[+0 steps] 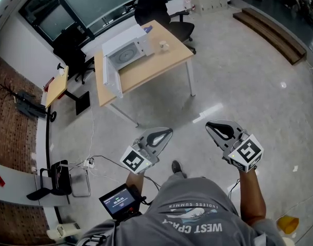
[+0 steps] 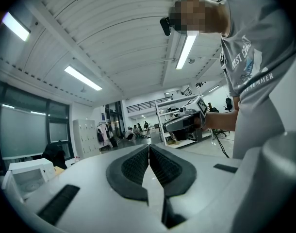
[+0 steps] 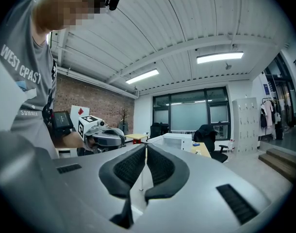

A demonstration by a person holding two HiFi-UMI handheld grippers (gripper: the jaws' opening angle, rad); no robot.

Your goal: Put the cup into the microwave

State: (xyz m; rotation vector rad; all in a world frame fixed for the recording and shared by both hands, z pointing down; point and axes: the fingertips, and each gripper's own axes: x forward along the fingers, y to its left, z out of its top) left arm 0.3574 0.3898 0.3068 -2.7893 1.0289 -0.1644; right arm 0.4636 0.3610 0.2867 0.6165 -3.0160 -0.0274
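Left gripper (image 1: 168, 131): clenched, nothing between the jaws.
Right gripper (image 1: 210, 125): clenched, empty as well.
Cup (image 1: 164, 46): on the far table (image 1: 161, 65), just right of the microwave (image 1: 126, 53).
Microwave: door open.

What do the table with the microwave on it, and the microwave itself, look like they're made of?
Table: pale wood-look top with a matte, even tan surface, possibly laminate. Its thin white legs look like painted metal. Microwave: plain white casing, painted metal or plastic; it is too far away to tell which.
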